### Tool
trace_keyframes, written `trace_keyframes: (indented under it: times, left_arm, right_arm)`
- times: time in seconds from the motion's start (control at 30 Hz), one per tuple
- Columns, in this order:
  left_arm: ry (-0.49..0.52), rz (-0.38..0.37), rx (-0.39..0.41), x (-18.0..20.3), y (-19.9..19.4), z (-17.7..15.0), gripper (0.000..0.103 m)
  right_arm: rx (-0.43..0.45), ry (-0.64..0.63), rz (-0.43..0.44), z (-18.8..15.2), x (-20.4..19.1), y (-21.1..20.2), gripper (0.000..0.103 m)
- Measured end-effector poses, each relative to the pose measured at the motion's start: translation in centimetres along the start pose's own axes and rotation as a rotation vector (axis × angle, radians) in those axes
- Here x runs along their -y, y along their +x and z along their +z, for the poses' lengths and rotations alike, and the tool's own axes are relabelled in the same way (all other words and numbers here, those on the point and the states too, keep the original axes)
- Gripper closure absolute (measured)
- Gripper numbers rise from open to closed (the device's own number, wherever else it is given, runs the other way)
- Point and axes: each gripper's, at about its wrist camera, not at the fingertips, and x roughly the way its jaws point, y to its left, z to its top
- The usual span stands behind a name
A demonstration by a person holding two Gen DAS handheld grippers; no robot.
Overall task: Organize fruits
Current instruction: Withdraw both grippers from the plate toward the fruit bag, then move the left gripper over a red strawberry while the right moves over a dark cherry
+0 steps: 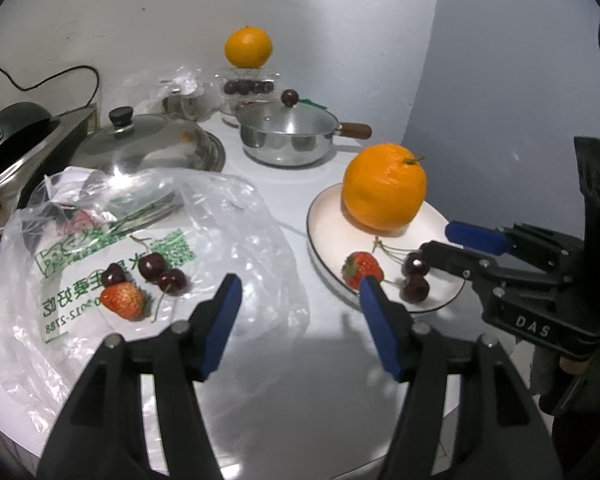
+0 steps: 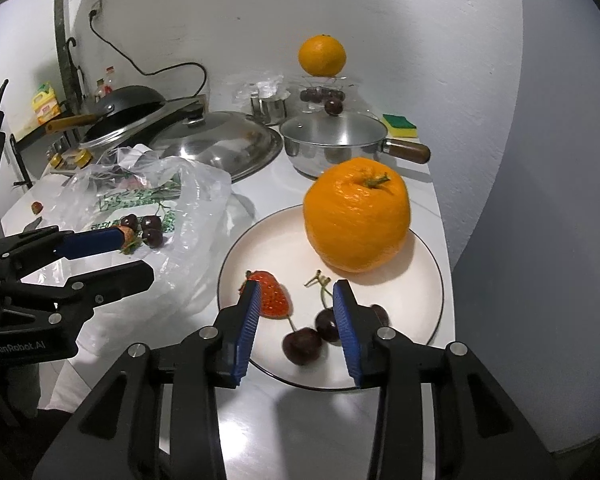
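Both tools stand with their jaws apart and hold nothing: the left tool fills the bottom of the left wrist view over the bare white surface, between the bag and the plate, and the right tool fills the bottom of the right wrist view, low over the near edge of the plate, with one strawberry and the cherries seen between and behind its blue pads, not touched as far as I can tell. Largest on the surface is the crumpled clear plastic bag with green print, at the left of the left wrist view; on it lie a strawberry and three dark cherries close together. To the right of it stands the white plate with a dark rim, and on its far side sits a big orange with a small stem. On the near part of the plate lie the second strawberry and three plate cherries with stems. Behind, in the upper middle of the frame, are a steel saucepan with a wooden handle, a large steel lid, and a second orange resting on a glass container with more cherries inside.
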Motion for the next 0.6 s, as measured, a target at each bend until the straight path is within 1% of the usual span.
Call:
trace_keyframes:
  times: [0.6]
  left_arm:
    - [-0.04,0.032,0.022,-3.9,-1.7,-0.5,0.04]
  right_arm:
    - [-0.002,-0.047,0.022,1.5,-4.0,1.2,0.063]
